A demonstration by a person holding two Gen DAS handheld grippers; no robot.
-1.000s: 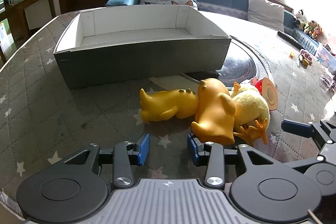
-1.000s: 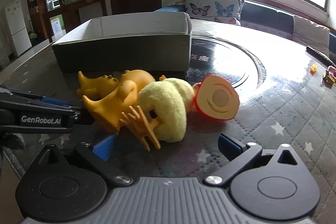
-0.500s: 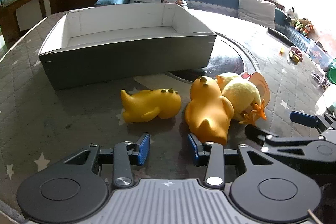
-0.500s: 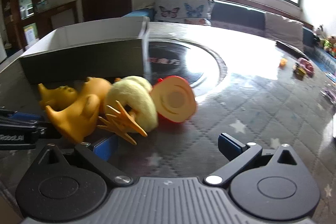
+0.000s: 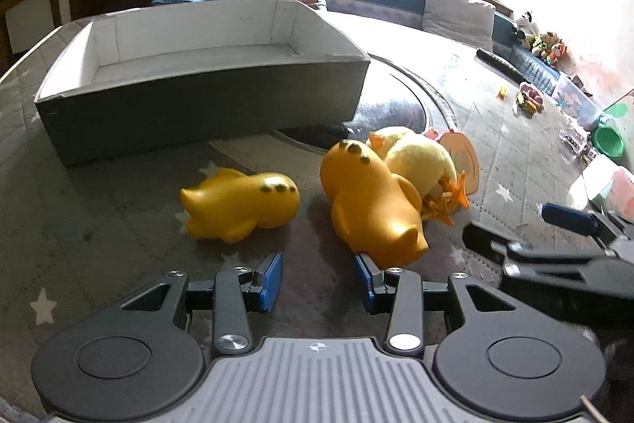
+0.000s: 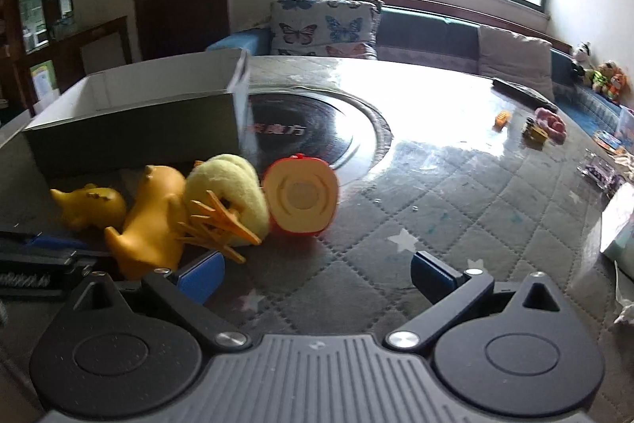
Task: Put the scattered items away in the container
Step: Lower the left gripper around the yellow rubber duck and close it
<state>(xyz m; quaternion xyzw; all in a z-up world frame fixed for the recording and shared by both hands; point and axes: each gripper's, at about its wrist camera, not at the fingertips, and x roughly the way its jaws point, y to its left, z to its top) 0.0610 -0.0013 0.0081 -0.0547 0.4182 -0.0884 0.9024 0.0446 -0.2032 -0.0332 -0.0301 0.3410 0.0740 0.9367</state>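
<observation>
Left gripper (image 5: 318, 279): fingers parted, holding nothing, low over the quilted table (image 5: 99, 224).
Small rubber duck (image 5: 241, 205): on its side, just ahead of the left finger, apart from it.
Large rubber duck (image 5: 372, 209): lying down, its near end just beyond the right finger's blue pad (image 5: 363, 279); contact unclear.
Right gripper (image 6: 317, 274): fingers spread wide, nothing between them.
Plush duck (image 6: 226, 193): ahead of the right gripper's left finger, orange feet toward it, pressed against the large rubber duck.
Toy apple half (image 6: 301, 199): beyond the gap, left of centre, cut face toward the camera, touching the plush.
Grey box (image 5: 206, 98): well beyond all toys; white interior, nothing visible inside.
</observation>
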